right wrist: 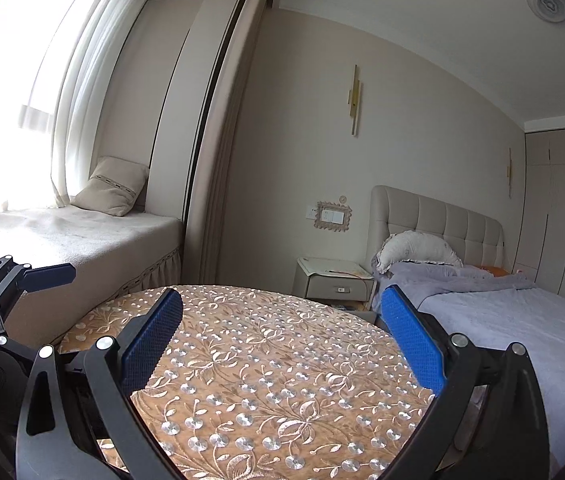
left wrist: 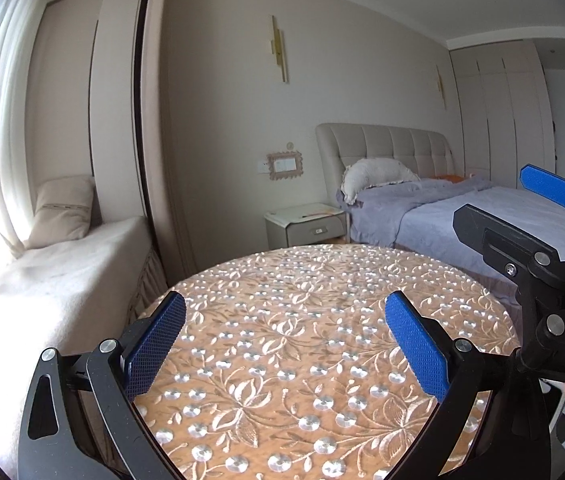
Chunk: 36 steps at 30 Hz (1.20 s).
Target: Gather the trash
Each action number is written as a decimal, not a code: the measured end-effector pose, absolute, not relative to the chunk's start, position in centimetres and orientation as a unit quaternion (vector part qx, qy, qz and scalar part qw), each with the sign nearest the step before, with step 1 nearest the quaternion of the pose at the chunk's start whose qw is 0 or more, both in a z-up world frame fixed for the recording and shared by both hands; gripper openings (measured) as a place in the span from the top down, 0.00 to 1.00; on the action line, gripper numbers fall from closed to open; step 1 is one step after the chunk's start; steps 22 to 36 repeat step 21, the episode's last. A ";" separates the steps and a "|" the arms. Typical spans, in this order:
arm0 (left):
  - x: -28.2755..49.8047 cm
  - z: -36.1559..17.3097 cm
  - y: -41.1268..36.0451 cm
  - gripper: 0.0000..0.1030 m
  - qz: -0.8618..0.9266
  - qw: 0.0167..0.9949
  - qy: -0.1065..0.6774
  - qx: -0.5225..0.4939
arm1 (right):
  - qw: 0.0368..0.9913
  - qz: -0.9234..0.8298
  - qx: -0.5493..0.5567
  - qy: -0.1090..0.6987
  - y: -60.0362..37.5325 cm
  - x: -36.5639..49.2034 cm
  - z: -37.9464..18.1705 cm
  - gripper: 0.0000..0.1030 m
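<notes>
Both the left gripper point(left wrist: 284, 344) and the right gripper point(right wrist: 282, 340) hover spread and empty over the round table point(left wrist: 302, 280), and since no trash shows on it or elsewhere, neither direction, long axis nor nearer hand can be judged.

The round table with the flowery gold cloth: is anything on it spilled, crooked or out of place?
Nothing stands out. The round table's embroidered gold cloth lies flat and shows no spill or litter where visible. Both the left gripper and the right gripper hover open above it, holding nothing.
</notes>
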<state>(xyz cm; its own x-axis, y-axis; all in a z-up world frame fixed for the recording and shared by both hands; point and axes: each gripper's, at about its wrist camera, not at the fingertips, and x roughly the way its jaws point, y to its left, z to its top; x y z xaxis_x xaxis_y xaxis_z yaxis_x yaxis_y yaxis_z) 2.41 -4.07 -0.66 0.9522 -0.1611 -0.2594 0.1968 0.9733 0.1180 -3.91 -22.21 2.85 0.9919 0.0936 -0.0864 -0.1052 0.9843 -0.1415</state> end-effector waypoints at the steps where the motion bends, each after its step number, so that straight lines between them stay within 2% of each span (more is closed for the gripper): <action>1: 2.4 -0.7 -4.1 0.05 -0.088 0.986 0.125 0.073 | 0.995 0.048 -0.073 0.039 -22.3 -3.9 2.8 0.04; 36: 2.7 -0.1 -4.5 0.05 -0.075 0.986 0.129 0.077 | 0.997 0.042 -0.055 0.046 -23.4 -3.5 2.2 0.04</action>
